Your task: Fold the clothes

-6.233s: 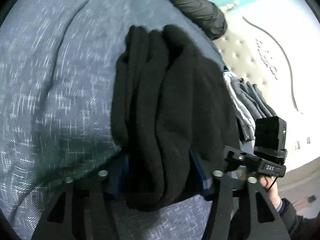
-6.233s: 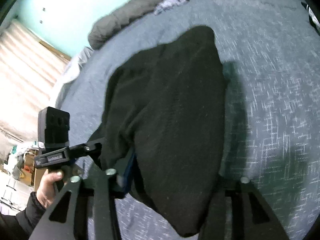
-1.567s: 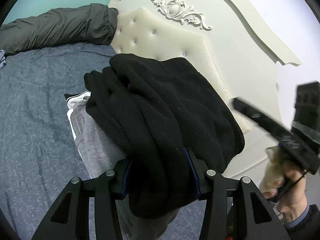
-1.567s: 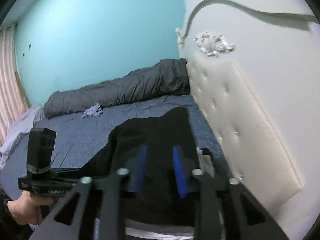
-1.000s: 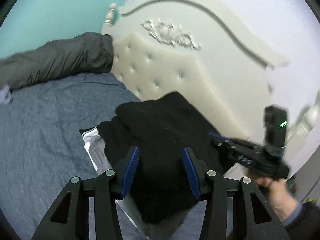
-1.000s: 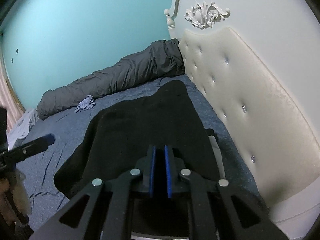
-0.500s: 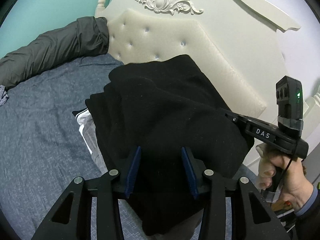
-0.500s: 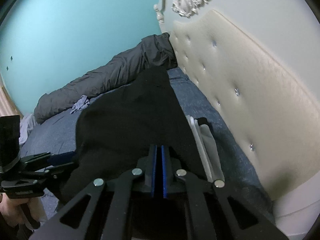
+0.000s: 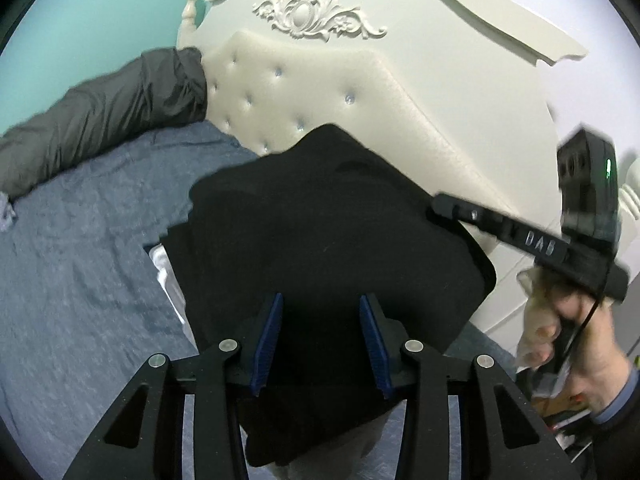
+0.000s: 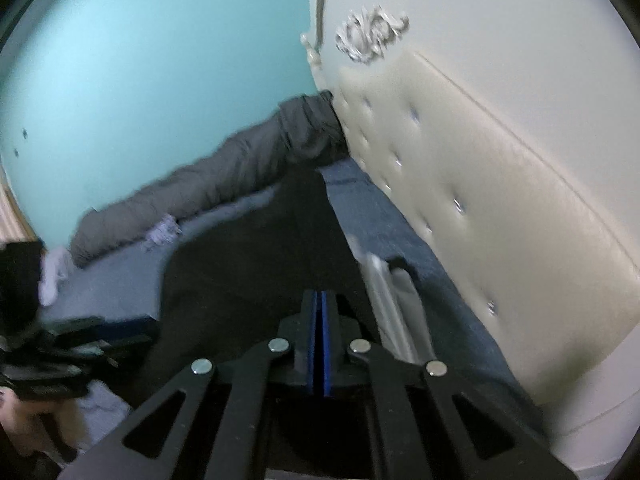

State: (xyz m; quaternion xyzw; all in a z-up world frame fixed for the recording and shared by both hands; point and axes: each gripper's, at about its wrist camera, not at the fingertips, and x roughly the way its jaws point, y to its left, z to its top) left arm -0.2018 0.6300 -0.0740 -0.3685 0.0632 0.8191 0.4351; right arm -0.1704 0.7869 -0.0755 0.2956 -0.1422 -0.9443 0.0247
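1. A blue-sheeted bed (image 9: 72, 264) is seen, backed by a cream tufted headboard (image 9: 320, 92).
2. A folded black garment (image 9: 320, 232) is laid on a grey-and-white folded piece (image 10: 394, 300), near the headboard.
3. The left gripper (image 9: 320, 334) is held with jaws partly apart, having just narrowed, above the garment.
4. The right gripper (image 10: 319, 344) is shown with jaws closed, empty.

Left gripper (image 9: 322, 334): jaws parted, blue pads clear of each other, nothing pinched between them; it has just been narrowing. Right gripper (image 10: 319, 354): pads pressed flat together, empty. Right hand (image 9: 576, 332) wraps its handle.
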